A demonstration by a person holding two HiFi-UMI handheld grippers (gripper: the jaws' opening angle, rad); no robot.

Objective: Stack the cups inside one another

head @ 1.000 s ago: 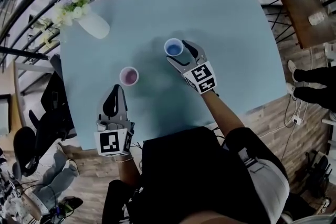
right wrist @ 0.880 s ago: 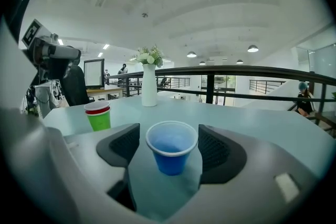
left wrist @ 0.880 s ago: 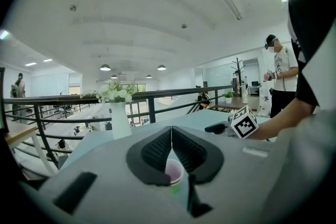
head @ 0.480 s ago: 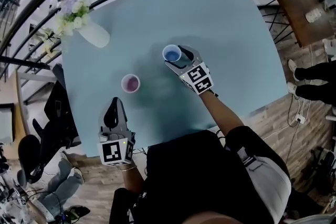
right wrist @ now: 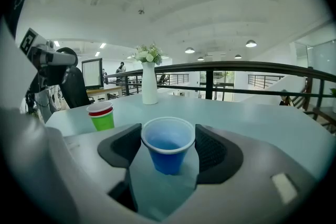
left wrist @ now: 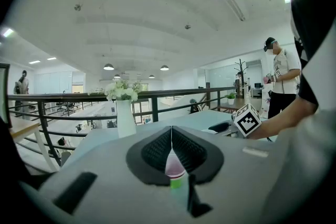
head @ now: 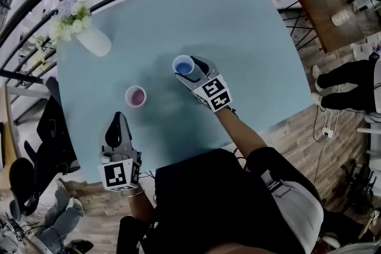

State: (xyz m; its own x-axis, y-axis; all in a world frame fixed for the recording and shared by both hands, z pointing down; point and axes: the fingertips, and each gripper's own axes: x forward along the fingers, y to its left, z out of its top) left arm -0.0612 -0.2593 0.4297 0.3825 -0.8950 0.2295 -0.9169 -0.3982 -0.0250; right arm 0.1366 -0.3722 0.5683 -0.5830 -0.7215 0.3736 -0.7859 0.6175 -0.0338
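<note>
As right gripper (right wrist: pixel 168 136) clasps it, blue cup (right wrist: pixel 168 153) sits between pads (right wrist: pixel 212 152).

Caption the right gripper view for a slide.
Right tool grips a blue plastic cup on the pale blue table; green plastic cup beyond.
</note>
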